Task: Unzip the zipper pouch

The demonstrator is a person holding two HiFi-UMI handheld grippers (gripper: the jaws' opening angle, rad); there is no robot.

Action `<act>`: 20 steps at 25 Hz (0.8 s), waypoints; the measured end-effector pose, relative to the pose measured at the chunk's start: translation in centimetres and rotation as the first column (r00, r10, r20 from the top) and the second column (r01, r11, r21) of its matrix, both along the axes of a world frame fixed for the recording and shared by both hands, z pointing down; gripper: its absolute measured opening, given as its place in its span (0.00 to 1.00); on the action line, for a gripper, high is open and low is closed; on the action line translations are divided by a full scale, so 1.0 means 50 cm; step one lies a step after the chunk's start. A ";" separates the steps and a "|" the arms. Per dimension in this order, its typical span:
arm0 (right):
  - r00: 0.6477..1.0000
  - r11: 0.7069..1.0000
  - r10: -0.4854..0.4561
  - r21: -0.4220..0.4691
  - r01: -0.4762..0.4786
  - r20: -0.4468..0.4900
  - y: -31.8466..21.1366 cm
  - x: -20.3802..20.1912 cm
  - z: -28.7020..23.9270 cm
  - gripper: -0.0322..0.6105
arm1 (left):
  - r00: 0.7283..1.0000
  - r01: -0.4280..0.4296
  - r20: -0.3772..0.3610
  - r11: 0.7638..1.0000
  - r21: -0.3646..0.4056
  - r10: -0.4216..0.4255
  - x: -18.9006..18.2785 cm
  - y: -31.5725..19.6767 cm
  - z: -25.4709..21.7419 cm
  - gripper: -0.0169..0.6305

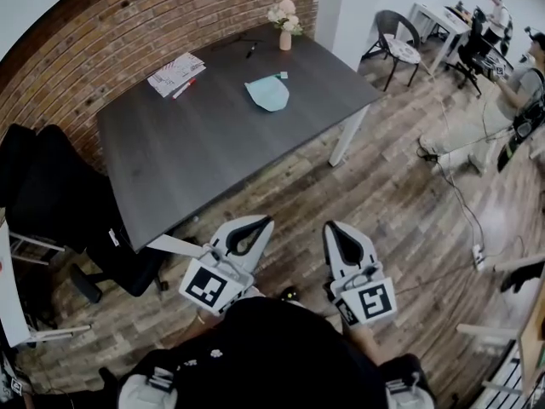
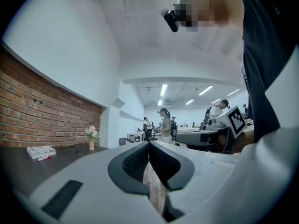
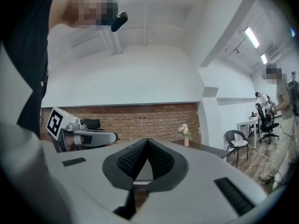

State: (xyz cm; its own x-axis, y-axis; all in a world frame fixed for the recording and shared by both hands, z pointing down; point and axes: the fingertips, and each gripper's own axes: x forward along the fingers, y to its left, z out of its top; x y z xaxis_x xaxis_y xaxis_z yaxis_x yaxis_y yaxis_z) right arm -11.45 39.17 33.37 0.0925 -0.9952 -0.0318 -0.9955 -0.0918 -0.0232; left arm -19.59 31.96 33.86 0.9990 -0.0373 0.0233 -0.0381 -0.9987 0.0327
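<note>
A light blue zipper pouch (image 1: 268, 93) lies flat on the dark grey table (image 1: 213, 152), toward its far right part. Both grippers are held close to the person's body, well short of the table's near edge. My left gripper (image 1: 266, 221) is shut with nothing between its jaws, its tips together (image 2: 149, 143). My right gripper (image 1: 330, 226) is shut and empty too, pads meeting (image 3: 147, 140). Neither gripper view shows the pouch.
A small vase of flowers (image 1: 285, 24), a pen (image 1: 251, 50), papers (image 1: 175, 72) and a red marker (image 1: 184, 89) lie on the table's far side. A black office chair (image 1: 60, 211) stands left of the table. People and desks (image 1: 477, 24) fill the far right.
</note>
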 end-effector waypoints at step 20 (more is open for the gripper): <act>0.990 0.997 0.073 0.016 -0.075 0.125 0.146 0.037 0.048 0.05 | 0.997 -0.066 0.044 0.998 0.005 0.066 0.039 0.113 0.023 0.03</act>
